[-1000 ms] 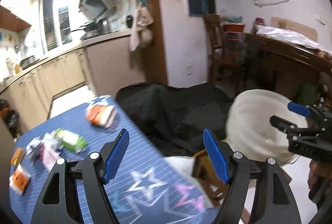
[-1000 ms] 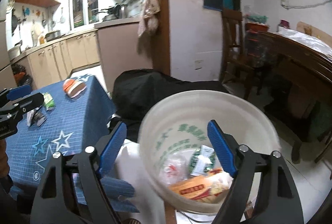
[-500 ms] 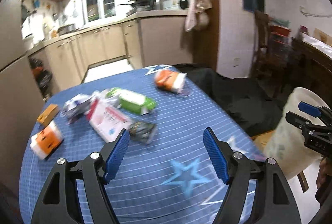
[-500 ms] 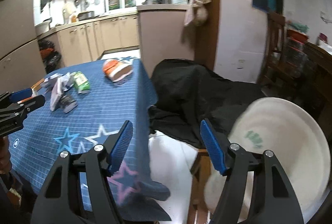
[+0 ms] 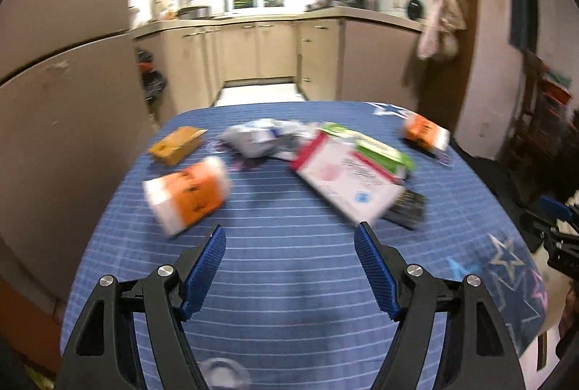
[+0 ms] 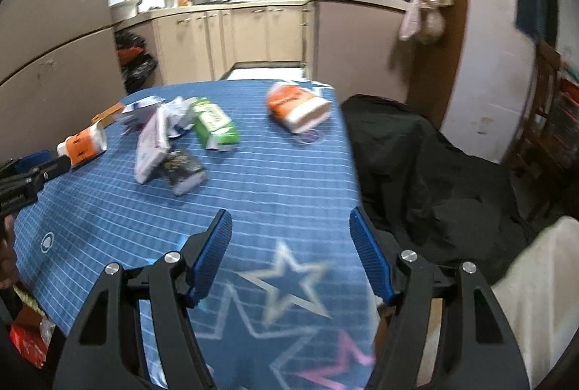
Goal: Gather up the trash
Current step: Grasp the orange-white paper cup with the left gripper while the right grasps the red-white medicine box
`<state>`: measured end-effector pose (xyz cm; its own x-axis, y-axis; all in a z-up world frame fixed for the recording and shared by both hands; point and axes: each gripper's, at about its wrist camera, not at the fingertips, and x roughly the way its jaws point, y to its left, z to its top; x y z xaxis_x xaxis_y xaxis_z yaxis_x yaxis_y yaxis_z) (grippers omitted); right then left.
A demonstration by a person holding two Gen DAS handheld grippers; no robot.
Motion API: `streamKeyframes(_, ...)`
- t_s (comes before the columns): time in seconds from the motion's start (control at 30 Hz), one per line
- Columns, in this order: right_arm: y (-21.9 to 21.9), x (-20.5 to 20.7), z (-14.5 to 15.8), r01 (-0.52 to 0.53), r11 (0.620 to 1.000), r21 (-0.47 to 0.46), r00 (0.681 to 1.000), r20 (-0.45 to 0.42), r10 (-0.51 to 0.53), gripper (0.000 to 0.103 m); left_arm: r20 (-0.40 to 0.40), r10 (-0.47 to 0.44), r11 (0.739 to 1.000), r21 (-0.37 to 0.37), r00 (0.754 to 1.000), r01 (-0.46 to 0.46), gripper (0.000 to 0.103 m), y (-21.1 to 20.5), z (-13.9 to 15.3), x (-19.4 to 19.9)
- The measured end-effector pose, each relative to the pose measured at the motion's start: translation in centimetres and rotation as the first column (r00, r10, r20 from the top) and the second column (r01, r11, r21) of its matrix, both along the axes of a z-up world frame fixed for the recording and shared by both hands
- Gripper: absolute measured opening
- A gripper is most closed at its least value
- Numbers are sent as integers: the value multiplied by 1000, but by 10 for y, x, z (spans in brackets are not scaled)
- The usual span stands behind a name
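Note:
Trash lies on the blue star-print tablecloth: an orange-and-white pack, a brown box, crumpled white wrappers, a red-and-white box, a green pack, a dark packet and a second orange pack. My left gripper is open and empty above the near table. My right gripper is open and empty over the table's near right corner. In the right wrist view the green pack, dark packet and orange pack show.
The white bucket's rim is at the right edge beside a black cloth over a chair. Kitchen cabinets stand behind the table, a beige fridge to the left. Wooden furniture is at the right.
Both grippers swung left from the white bucket to the table. The trash now lies straight ahead of the left gripper. Both jaws stayed open.

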<state>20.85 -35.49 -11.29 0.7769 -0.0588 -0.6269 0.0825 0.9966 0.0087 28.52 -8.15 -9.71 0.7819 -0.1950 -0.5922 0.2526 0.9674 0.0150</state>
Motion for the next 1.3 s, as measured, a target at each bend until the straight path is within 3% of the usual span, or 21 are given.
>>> streamKeyframes(0.2,42,33,4,-128,991,-23,992,-7,128,65,16,123,992,-41,992,-122,75,60,12,10)
streamKeyframes(0.4,73,66,9,-203,977,-62,979,-3,203,73,-36,168,982,-78,985,-171,75,101,9,29)
streamKeyframes(0.63,83,106,5,-254,966,-54,967,-40,252,79,-70,99,990,-89,993,-105,75,106,-7,56)
streamKeyframes(0.83,83,137,0,-312,950,-13,947,-79,310,88,-122,20,989,-143,992,-38,74,109,-25,87)
streamKeyframes(1.0,92,166,-14,-383,922,59,912,-136,388,91,-134,-29,988,-157,991,7,74,105,-33,102)
streamKeyframes(1.1,98,184,-29,-406,904,135,887,-180,425,91,-150,-43,986,-165,988,18,68,99,-39,109)
streamKeyframes(1.17,104,186,-35,-428,893,140,875,-185,448,82,-157,-44,986,-163,987,18,51,96,-41,111)
streamKeyframes(1.2,108,184,-37,-445,885,139,865,-188,464,58,-164,-42,987,-158,986,16,43,94,-44,112)
streamKeyframes(1.23,110,183,-37,-451,883,134,864,-182,469,45,-169,-37,988,-153,985,11,32,93,-46,112)
streamKeyframes(1.27,113,179,-37,-458,881,117,863,-179,472,36,-174,-39,988,-155,984,12,27,93,-47,112)
streamKeyframes(1.3,116,177,-37,-463,880,105,862,-180,475,15,-179,-37,988,-156,983,9,18,93,-49,111)
